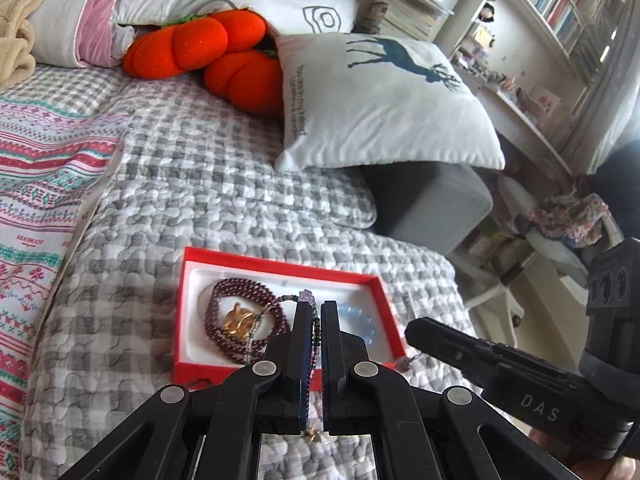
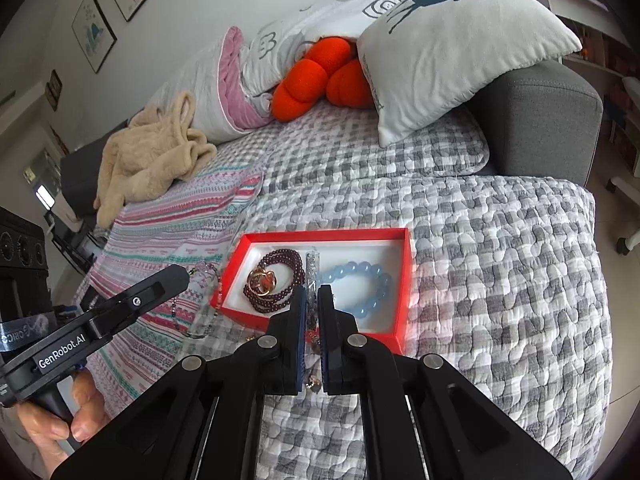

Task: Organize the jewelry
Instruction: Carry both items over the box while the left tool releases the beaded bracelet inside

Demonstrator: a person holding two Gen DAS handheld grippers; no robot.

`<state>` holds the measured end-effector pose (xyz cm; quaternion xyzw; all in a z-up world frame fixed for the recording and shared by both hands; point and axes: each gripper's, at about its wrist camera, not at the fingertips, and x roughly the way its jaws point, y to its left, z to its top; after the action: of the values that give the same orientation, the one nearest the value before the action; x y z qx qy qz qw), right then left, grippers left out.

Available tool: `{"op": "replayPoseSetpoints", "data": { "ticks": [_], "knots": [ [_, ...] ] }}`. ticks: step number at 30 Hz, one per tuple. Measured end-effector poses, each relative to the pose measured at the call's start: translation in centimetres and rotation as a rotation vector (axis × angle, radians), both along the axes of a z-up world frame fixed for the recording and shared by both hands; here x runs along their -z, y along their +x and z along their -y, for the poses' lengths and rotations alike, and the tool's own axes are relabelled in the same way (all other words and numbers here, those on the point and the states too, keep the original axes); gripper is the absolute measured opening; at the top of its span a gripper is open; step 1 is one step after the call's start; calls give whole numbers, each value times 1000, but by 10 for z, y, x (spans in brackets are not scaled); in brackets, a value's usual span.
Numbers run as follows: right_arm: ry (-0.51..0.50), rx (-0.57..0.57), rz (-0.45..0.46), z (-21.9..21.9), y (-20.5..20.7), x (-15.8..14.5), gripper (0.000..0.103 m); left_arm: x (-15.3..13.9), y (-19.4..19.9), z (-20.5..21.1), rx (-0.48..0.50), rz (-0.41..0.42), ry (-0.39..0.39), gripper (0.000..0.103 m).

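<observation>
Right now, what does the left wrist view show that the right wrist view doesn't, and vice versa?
Left wrist only: a stack of books behind the pillows, and tall bookshelves.

Right wrist only: framed pictures on the wall, and a thin multicoloured bead strand hanging from the left gripper, outside the box.

Both: the red rectangular jewelry box on the grey checked quilt, holding a dark red bead bracelet, gold ring and pale blue bead bracelet.

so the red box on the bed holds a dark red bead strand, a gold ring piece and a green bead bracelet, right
Not quite: the bead bracelet in the red box is pale blue, not green, as the right wrist view shows. The dark red bead strand and the gold ring piece do lie in that box on the bed.
</observation>
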<state>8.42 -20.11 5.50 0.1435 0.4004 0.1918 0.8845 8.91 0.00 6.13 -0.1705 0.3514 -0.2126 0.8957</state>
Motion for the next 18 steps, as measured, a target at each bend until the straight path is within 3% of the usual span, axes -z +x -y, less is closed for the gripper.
{"op": "replayPoseSetpoints", "data": {
  "ticks": [5,13,18],
  "knots": [
    [9,24,-3,1,13,3,6,16,21,10,24,-41,-85,0],
    [-12,42,-24,2,27,17,6,42,40,12,-33,-81,17,0],
    [-19,43,-20,2,30,19,6,46,46,7,-51,-81,37,0]
  ]
}}
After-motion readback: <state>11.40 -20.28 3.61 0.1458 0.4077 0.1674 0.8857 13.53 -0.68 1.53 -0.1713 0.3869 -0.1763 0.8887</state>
